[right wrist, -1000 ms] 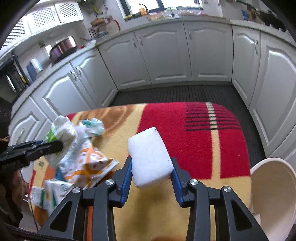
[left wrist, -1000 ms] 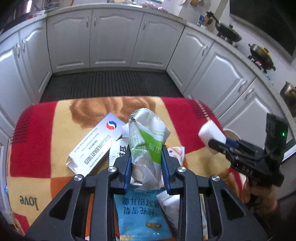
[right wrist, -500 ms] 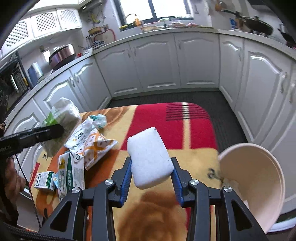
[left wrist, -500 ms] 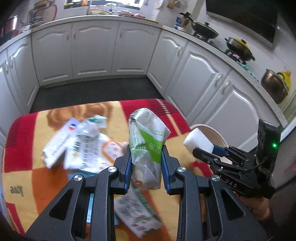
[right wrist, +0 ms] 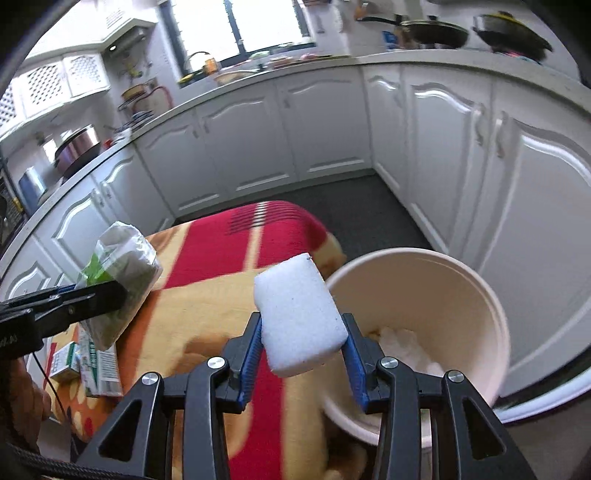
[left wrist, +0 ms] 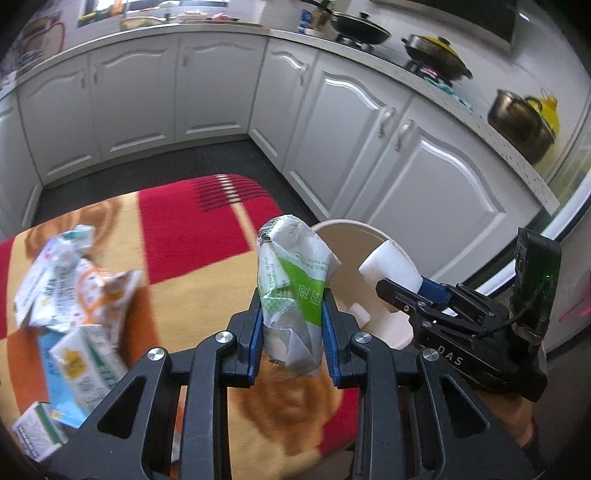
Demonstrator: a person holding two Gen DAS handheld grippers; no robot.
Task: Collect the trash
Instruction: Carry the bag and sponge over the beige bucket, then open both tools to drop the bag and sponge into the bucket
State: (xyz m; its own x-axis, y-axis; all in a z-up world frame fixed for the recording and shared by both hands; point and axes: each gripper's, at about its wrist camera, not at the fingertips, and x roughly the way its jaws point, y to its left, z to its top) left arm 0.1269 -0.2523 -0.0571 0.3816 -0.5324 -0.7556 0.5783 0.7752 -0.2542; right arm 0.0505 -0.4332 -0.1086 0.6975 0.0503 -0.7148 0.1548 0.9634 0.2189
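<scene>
1. The left tongs [left wrist: 293, 325] are clamped on a crumpled green-and-white wrapper [left wrist: 293, 284], held upright between the blue pads and clear of the surface [left wrist: 207, 280].
2. The right tongs [right wrist: 303, 343] are clamped on a white foam block [right wrist: 299, 319], which tilts up and back from the pads, just at the near rim of the cream bin [right wrist: 461, 295].
3. From the left wrist view the right tongs [left wrist: 384, 277] hold the block [left wrist: 389, 264] over the bin's [left wrist: 354, 236] opening, close beside the wrapper.
4. The bin stands at the right edge of the surface; some white bits [right wrist: 406, 343] lie in its bottom (too blurred to name).
5. A red, yellow and orange blanket [right wrist: 229, 295] covers the surface.
6. On its left side lies a heap of litter: a small green-and-white carton [left wrist: 86, 365], a crumpled orange-and-white packet [left wrist: 92, 291] and a flat white packet [left wrist: 40, 273] behind.
7. Beyond, dark floor [left wrist: 147, 173] and white cabinets [left wrist: 214, 81]; pans [left wrist: 358, 27] sit on the far worktop.
</scene>
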